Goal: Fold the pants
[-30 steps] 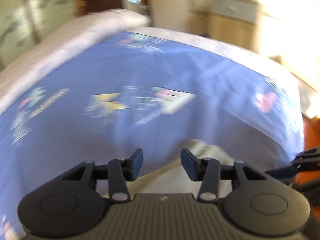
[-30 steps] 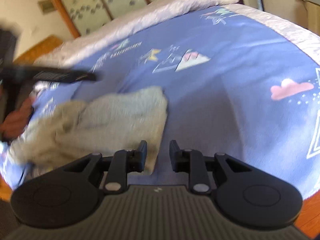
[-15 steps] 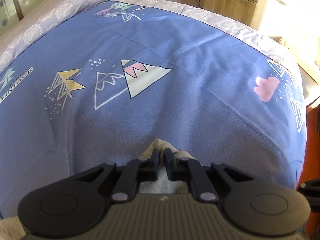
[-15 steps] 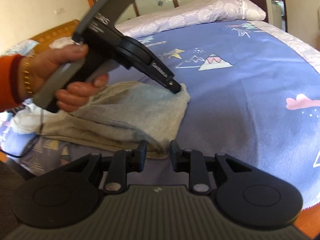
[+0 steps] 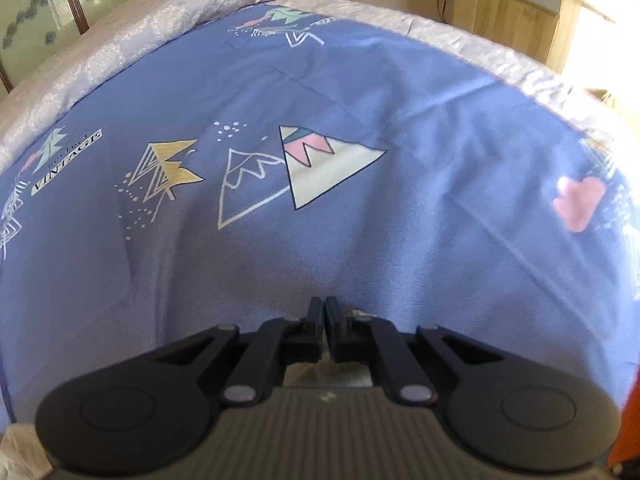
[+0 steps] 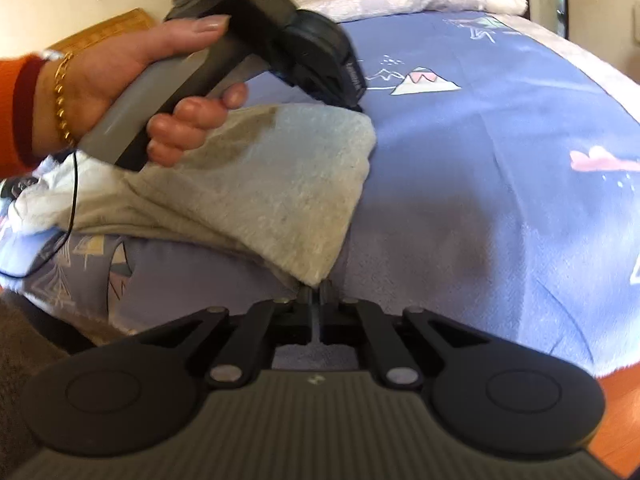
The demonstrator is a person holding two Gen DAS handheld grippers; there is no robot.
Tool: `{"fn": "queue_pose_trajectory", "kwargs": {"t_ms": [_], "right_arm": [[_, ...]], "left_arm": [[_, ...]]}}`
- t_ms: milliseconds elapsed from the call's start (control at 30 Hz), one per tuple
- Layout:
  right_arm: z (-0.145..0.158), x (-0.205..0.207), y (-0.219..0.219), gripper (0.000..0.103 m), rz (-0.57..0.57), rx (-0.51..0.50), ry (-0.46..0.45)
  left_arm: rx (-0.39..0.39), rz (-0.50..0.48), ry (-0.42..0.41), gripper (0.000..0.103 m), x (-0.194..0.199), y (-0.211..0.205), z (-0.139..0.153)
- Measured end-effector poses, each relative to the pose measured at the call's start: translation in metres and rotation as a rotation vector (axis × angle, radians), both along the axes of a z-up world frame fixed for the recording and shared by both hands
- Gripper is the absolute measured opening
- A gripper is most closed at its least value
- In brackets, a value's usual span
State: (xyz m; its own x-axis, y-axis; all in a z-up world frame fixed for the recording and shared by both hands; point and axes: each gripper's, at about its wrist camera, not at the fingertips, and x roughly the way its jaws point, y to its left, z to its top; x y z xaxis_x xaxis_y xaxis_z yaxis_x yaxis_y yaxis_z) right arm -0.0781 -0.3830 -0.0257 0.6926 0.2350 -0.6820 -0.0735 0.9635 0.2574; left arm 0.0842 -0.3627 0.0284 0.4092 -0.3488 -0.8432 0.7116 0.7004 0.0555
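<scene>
So the big blue bedspread (image 5: 400, 128) with the mountain prints covers the whole bed, and the pants (image 6: 264, 184), a beige fleecy pair, lie bunched at the near edge of it, trailing off toward the left in the right wrist view over some white cloth (image 6: 44, 192).

What's changed: a second ago both grippers were hanging apart over the fabric, not gripping anything. Now the left gripper (image 5: 323, 330) has snapped fully together, and going by the right wrist view its tip sits right at the far corner of the pants, so I'd say it's pinched on that corner, though the pinch itself is hidden behind the tool body. You can see the person's left hand (image 6: 132, 92) wrapped around the handle, orange sleeve (image 6: 16, 108) and all. In its own view only a sliver of beige shows under the fingers.

The right gripper (image 6: 319, 300) is closing right now, jaws nearly together, with the near corner of the pants just at its tips. Can't tell if the cloth is actually between the pads yet.

My read: both ends of one edge are about grabbed, so the fold lift looks ready to start once the right side bites properly.
</scene>
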Motion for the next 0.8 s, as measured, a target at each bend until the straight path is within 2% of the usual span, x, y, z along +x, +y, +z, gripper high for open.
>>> {"fn": "queue_pose_trajectory", "kwargs": {"t_ms": [100, 200, 367, 433, 533, 600, 667, 733, 800], "right_arm": [[0.019, -0.009, -0.007, 0.014, 0.007, 0.017, -0.058], [0.035, -0.019, -0.015, 0.017, -0.008, 0.027, -0.109], [0.055, -0.020, -0.015, 0.017, 0.000, 0.131, -0.159], [0.060, -0.011, -0.004, 0.017, 0.035, 0.182, -0.164], [0.062, 0.016, 0.026, 0.017, 0.102, 0.232, -0.150], [0.062, 0.039, 0.054, 0.017, 0.142, 0.253, -0.125], [0.062, 0.063, 0.087, 0.017, 0.190, 0.262, -0.097], [0.060, 0.086, 0.125, 0.017, 0.252, 0.248, -0.077], [0.058, 0.105, 0.161, 0.017, 0.309, 0.242, -0.054]], "left_arm": [[-0.096, -0.014, -0.022, 0.008, -0.010, 0.031, 0.030], [-0.193, 0.000, -0.028, 0.008, -0.022, 0.082, 0.055], [-0.284, 0.126, 0.007, 0.009, -0.044, 0.203, 0.062], [-0.309, 0.225, 0.028, 0.012, -0.052, 0.261, 0.057], [-0.323, 0.429, 0.020, 0.024, -0.068, 0.351, 0.051], [-0.329, 0.610, -0.004, 0.045, -0.078, 0.408, 0.051], [-0.374, 0.790, -0.018, 0.046, -0.085, 0.465, 0.051], [-0.442, 0.935, 0.008, 0.053, -0.089, 0.515, 0.045], [-0.516, 1.057, 0.066, 0.067, -0.089, 0.552, 0.033]]}}
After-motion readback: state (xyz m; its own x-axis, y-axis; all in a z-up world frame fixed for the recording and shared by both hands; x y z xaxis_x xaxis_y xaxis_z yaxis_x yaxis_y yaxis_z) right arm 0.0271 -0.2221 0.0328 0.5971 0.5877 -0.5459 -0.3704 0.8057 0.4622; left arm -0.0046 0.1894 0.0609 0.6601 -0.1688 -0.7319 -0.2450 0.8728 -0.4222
